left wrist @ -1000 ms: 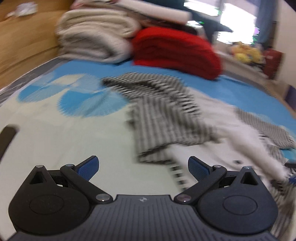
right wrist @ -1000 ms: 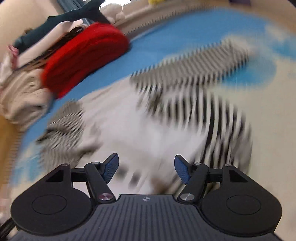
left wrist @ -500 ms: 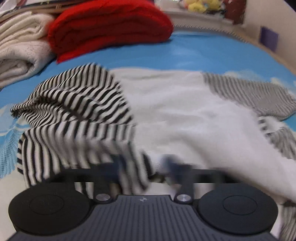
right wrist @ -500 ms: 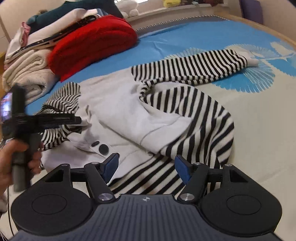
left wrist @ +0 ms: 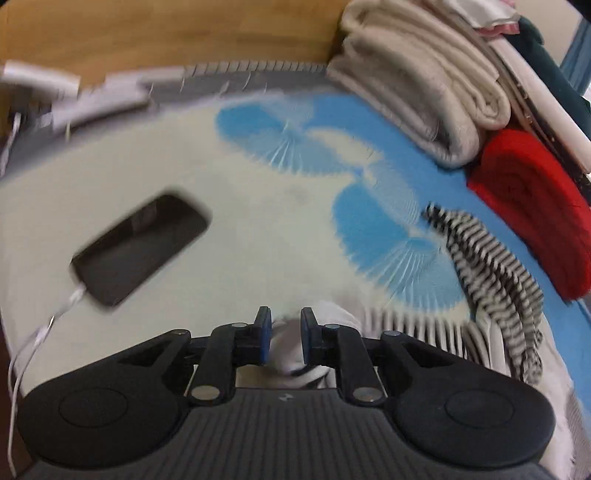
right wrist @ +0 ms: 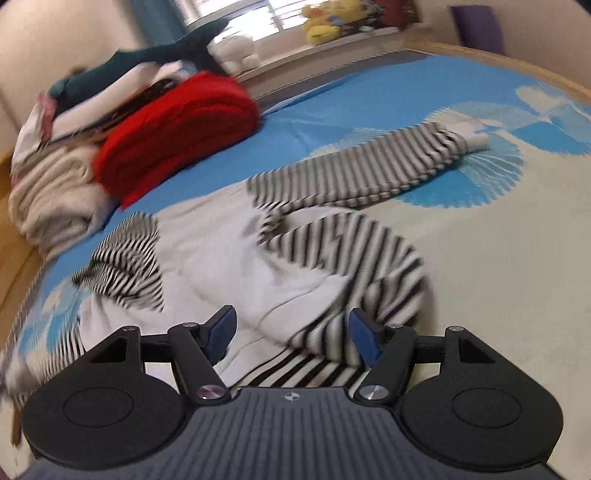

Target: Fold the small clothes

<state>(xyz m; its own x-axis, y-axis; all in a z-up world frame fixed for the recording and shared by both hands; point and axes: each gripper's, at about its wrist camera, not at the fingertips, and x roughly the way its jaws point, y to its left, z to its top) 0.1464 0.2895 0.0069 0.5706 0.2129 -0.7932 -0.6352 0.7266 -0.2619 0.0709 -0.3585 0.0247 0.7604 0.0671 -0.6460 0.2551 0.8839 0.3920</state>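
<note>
L gripper (left wrist: 285,339) has just been closing, then eased a touch; it's pinching a white bunch of the striped cardigan (right wrist: 295,266), which trails off to its right over the bed. Risk: grip looks shallow, so a fast drag could pull the cloth free or rake it into the phone (left wrist: 142,249) ahead-left. R gripper (right wrist: 291,334) is spread, holding nothing, over the crumpled hem just ahead; if it pinches there it prob grabs 2 layers.

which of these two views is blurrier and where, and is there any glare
Left wrist view: motion smear is strongest, the phone and the clutter by the headboard streak, while the tongs stay sharp. Right wrist view: milder blur on the striped top and red knit; the window is blown out white; fisheye bends the bed's edge in both.
</note>
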